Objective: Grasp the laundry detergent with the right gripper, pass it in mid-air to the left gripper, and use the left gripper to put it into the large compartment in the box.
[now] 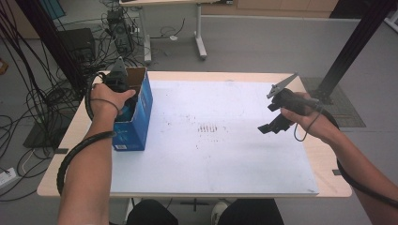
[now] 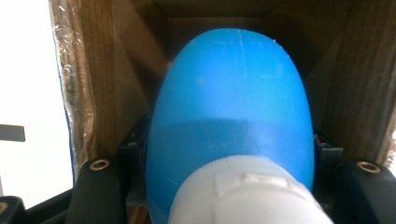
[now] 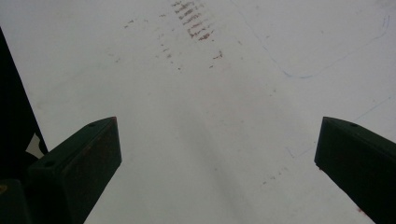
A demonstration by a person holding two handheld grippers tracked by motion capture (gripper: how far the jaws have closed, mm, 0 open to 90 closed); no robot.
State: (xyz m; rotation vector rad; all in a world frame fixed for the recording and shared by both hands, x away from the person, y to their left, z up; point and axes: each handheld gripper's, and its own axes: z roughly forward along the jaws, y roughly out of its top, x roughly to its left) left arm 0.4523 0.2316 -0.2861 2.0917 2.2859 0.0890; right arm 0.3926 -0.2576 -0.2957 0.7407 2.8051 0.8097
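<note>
At table's left edge, left gripper (image 1: 123, 89) reaches down into open top of blue carton (image 1: 141, 112), hand wrapped round it from outside. Left gripper view: a blue bottle (image 2: 231, 112) with white cap (image 2: 247, 193) sits between the black jaws, jaws pressed against its sides, cap end toward the camera, rounded base pointing deeper into the carton's brown cardboard interior (image 2: 107, 84). So jaws nearly closed and clamped on bottle, bottle inside carton. Right gripper (image 1: 271, 125) held well apart, above right half of the white table mat (image 1: 225, 154), not touching. Right gripper view: jaws spread wide, nothing between them, just mat with reddish scuff marks (image 3: 194, 21).
</note>
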